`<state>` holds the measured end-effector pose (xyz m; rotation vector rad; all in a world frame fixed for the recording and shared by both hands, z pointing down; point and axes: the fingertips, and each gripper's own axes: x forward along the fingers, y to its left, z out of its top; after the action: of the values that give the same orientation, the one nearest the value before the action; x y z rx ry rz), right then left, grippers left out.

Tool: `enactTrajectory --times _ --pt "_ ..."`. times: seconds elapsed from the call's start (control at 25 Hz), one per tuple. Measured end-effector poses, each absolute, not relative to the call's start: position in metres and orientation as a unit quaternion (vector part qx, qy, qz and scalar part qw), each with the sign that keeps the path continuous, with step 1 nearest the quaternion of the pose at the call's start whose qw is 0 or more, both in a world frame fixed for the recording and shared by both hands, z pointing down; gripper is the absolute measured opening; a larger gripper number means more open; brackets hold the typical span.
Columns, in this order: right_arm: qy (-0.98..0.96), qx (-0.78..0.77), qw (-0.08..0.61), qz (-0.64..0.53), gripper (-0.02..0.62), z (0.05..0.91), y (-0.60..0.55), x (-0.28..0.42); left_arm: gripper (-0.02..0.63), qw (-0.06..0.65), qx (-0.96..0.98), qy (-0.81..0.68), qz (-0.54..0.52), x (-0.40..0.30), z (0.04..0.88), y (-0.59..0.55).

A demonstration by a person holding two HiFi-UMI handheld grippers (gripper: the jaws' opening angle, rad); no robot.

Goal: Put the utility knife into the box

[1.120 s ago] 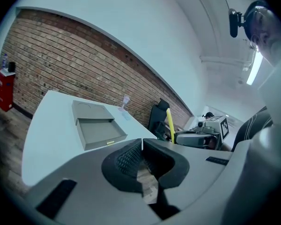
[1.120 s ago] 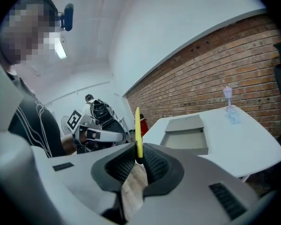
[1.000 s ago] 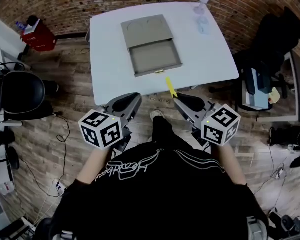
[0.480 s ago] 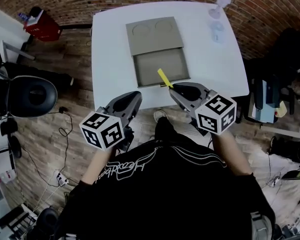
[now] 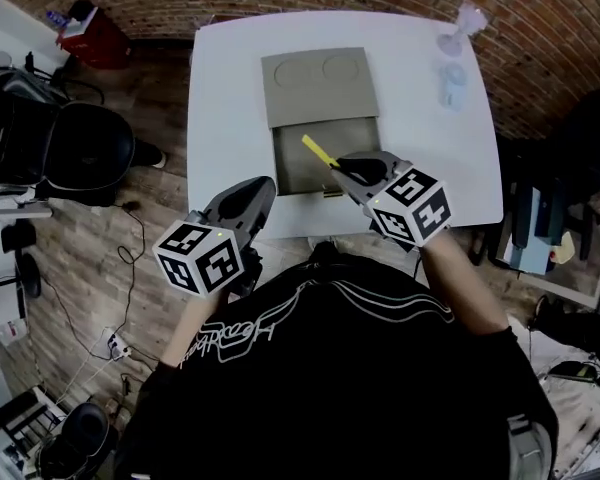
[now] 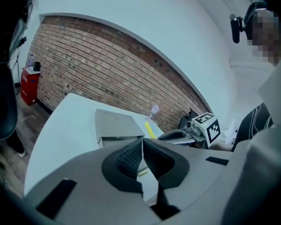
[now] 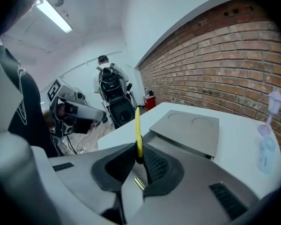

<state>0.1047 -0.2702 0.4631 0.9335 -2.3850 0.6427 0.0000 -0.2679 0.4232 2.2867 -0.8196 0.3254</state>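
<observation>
A grey box (image 5: pixel 320 88) lies on the white table (image 5: pixel 230 88), its lid part at the far side and its open tray (image 5: pixel 330 163) toward me. My right gripper (image 5: pixel 342 168) is shut on the yellow utility knife (image 5: pixel 318 151), which pokes forward over the tray. In the right gripper view the knife (image 7: pixel 138 132) stands up between the pads (image 7: pixel 152 165), with the box (image 7: pixel 189 128) beyond. My left gripper (image 5: pixel 255 200) hovers at the table's front edge, left of the box, shut with nothing in it. The left gripper view shows its pads (image 6: pixel 129 158) touching.
A pink and white cup-like item (image 5: pixel 467 20) and a pale blue one (image 5: pixel 453 83) stand at the table's far right. A black chair (image 5: pixel 85 153) and a red container (image 5: pixel 98 40) are on the floor at the left. A brick wall runs behind the table.
My right gripper has carried the knife forward, from off the table's front edge to over the box's open tray. The left gripper stays near the front edge.
</observation>
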Motion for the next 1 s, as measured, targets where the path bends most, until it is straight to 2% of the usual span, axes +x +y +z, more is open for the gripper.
enactTrajectory --times 0.6,1.0 --pt "-0.847 0.267 0.394 0.238 0.052 0.552 -0.308 0.105 0.035 0.356 0.845 -0.384 0.106 -0.014 0.451 -0.296" --pt "-0.826 0.237 0.455 0.235 0.054 0.586 -0.311 0.098 0.034 0.364 0.834 -0.401 0.101 -0.024 0.467 -0.301"
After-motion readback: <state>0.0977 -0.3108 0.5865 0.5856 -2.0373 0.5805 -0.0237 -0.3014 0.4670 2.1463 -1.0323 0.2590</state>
